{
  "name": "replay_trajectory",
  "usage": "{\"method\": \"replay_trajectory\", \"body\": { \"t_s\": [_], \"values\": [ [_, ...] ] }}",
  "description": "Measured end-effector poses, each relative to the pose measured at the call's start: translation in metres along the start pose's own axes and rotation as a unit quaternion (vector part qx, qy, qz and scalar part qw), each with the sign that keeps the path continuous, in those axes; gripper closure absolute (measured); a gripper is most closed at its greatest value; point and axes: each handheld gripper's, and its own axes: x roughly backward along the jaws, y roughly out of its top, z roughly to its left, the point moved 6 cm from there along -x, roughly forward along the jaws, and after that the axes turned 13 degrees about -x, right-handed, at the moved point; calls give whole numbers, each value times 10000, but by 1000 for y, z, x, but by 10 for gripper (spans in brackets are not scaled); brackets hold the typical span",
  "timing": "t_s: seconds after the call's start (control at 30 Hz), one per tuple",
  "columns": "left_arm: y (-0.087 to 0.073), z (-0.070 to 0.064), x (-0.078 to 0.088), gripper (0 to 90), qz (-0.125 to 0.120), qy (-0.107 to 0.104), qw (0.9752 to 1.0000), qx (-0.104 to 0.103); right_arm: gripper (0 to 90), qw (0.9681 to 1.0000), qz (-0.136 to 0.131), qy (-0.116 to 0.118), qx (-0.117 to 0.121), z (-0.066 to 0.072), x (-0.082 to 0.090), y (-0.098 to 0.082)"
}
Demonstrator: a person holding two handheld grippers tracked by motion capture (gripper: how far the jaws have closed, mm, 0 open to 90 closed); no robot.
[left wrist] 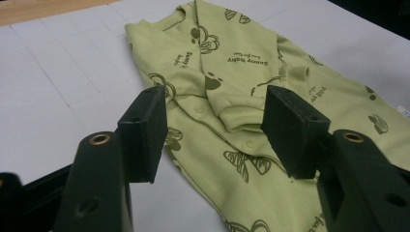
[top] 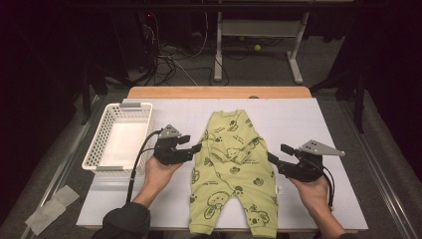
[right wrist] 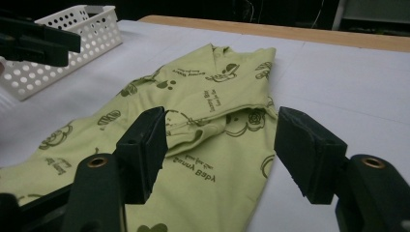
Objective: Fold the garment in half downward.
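Flanking the green baby romper (top: 233, 174) lying flat mid-table with sleeves folded in, left gripper (top: 193, 144) and right gripper (top: 277, 153) hang wide and empty; pinch matching edges together, likely for folding.

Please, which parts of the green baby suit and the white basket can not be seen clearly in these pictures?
- Baby suit: in the high view the leg cuffs meet the bottom edge; the small print is too small to read.
- Basket: in the right gripper view the left gripper covers part, and the left edge cuts it.
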Motion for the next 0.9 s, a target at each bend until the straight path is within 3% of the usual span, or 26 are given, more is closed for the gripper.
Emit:
{"method": "replay_trajectory", "body": {
  "t_s": [0.1, 0.23, 0.4, 0.57, 0.73, 0.9],
  "values": [
    [0, 2, 1, 393, 4, 18, 10000, 61, 370, 9995, 69, -169, 275, 9, 3, 11],
    [2, 7, -2, 394, 40, -12, 9997, 220, 377, 9991, 111, -168, 379, 15, -3, 20],
    [6, 12, -14, 394, 272, -28, 9994, 200, 406, 9992, 270, -142, 247, 10, -27, 18],
    [14, 18, -29, 393, 407, -151, 9985, 323, 422, 9989, 445, -147, 25, 0, -51, 18],
    [20, 24, -49, 393, 652, -196, 9966, 460, 450, 9968, 752, -235, -134, -11, -74, 20],
    [23, 32, -65, 394, 1029, -233, 9932, 488, 482, 9941, 1009, -385, -114, -20, -90, 25]
  ]
}}
